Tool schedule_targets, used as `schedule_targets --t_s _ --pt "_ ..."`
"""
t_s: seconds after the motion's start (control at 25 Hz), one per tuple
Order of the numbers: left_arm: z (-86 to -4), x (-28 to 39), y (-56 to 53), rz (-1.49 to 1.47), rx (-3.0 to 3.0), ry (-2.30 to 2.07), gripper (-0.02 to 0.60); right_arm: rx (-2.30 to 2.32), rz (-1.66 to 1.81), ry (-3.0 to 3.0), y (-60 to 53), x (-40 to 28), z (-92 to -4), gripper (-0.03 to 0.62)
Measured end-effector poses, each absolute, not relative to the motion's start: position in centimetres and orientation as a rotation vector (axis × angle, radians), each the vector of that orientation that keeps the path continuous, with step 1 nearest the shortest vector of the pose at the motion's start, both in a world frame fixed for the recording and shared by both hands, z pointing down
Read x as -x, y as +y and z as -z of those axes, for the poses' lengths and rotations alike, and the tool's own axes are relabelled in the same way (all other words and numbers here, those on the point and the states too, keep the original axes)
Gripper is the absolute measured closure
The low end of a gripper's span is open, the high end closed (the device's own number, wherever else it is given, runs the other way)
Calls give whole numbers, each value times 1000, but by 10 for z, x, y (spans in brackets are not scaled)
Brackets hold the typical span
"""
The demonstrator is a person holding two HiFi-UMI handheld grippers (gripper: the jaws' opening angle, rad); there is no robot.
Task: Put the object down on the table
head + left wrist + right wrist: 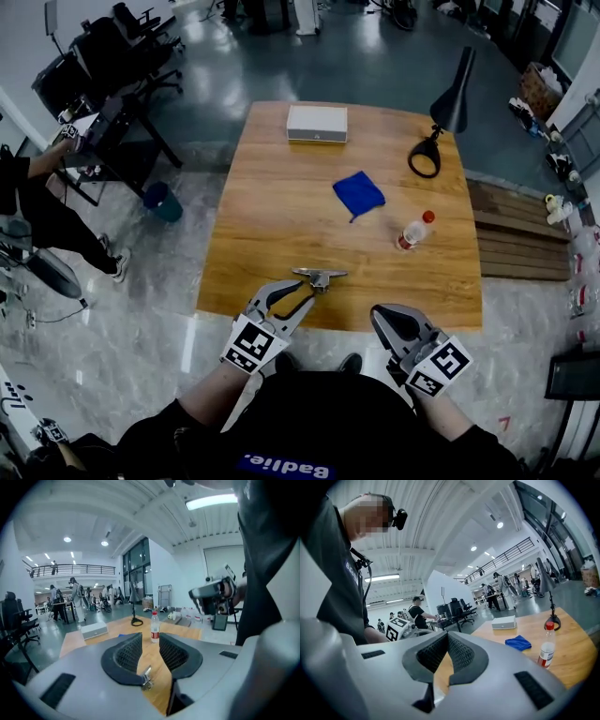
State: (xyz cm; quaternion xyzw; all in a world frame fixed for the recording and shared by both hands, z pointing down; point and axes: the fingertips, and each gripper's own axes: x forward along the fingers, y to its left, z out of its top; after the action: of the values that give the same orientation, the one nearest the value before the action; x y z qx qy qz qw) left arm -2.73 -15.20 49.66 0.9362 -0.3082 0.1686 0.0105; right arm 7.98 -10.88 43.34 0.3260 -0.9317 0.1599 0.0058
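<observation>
The table (pixel 281 187) is bearing everything, and its near edge is where trouble is waiting. The left gripper (pixel 307 287) is hanging over that edge, a little left of the middle, jaws parted with nothing pinched between them. The right gripper (pixel 380 317) is waiting further toward the near right corner, jaws pressed together and empty.

The bottle (pixel 412 231) is standing upright toward the right edge. It is looking light, so a wide sweep of the right gripper could be toppling it and sending it rolling.

The metal piece (pixel 320 277) is lying flat close to the near edge, just beyond the left gripper's tips, so the put-down is looking done. A low swing of those tips could be hooking it and dragging it off onto the floor.
</observation>
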Motion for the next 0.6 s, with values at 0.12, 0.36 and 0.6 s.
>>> schedule_targets --t_s 0.12,0.36,0.6 --pt "-453 24 -139 -325 -2935 -981 489 -1002 -487 -2921 -108 -75 -432 589" --pt "-411 13 -111 -43 -2861 -915 534 -961 -480 -2927 -103 -63 -427 589" --pt "-401 8 -92 -9 -2867 -845 560 -907 -424 -2944 -98 -46 -423 589"
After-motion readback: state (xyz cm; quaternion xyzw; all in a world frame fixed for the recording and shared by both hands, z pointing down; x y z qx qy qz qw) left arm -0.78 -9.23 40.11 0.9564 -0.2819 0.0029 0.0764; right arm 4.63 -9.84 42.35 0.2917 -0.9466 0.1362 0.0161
